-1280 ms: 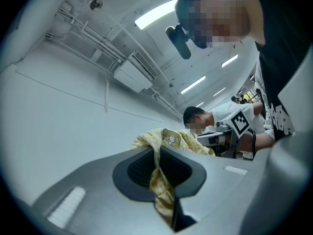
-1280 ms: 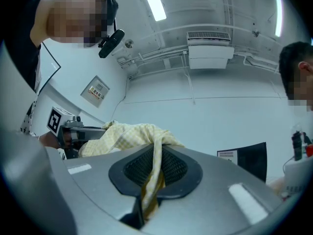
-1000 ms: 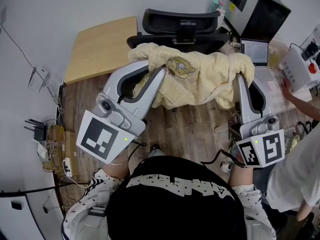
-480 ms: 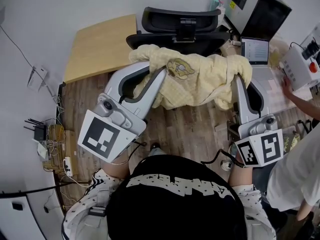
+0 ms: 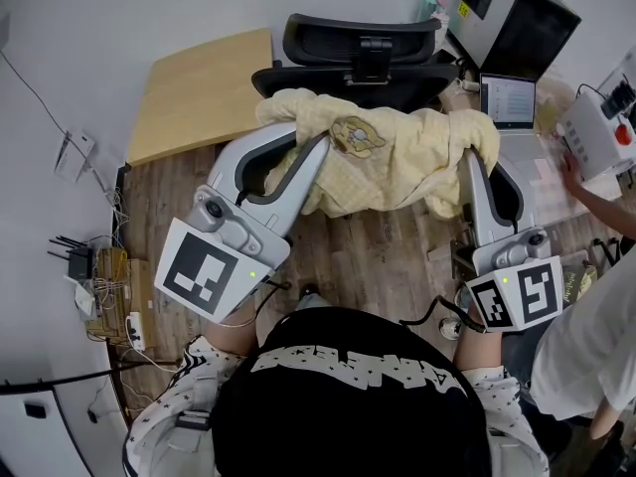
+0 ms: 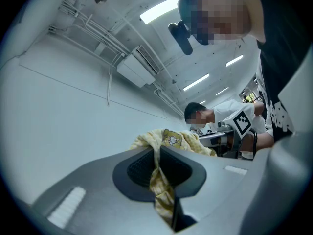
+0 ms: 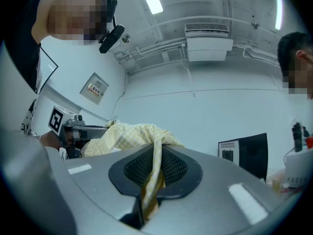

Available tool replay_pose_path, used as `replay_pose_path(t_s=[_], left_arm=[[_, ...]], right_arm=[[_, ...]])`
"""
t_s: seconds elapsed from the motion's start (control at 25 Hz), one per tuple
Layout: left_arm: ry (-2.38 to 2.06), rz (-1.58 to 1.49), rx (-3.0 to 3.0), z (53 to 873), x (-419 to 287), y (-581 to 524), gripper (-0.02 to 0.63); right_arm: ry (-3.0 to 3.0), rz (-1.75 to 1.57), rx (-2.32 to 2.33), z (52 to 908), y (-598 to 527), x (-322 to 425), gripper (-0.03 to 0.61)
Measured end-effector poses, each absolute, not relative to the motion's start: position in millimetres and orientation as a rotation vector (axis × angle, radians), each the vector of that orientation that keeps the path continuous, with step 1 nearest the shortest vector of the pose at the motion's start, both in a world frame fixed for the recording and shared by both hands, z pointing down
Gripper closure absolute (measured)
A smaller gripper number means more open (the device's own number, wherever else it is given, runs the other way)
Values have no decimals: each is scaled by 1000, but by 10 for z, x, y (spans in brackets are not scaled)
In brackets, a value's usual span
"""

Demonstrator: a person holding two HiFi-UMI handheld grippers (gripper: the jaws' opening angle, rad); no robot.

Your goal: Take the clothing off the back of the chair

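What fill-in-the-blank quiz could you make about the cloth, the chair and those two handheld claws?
The garment stretched between both grippers is ____ in colour.
The left gripper and the right gripper each have their jaws ____ on its fabric.
The chair beyond it is ____.
In the head view, the open laptop sits to the chair's ____.
Missing words: yellow; shut; black; right.
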State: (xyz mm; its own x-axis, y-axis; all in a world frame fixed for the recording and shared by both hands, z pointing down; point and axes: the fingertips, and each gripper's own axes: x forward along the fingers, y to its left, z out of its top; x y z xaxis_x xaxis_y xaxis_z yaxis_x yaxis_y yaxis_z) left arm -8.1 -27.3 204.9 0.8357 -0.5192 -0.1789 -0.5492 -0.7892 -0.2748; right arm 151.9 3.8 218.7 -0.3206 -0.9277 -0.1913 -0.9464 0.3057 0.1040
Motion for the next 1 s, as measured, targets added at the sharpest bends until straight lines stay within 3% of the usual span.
replay_pose_path(t_s=[1.0], left_arm=[[800,131,-2705,2060,-75,-306,584]], right_arm=[[2470,311,-1783,2194,13,1509,535]])
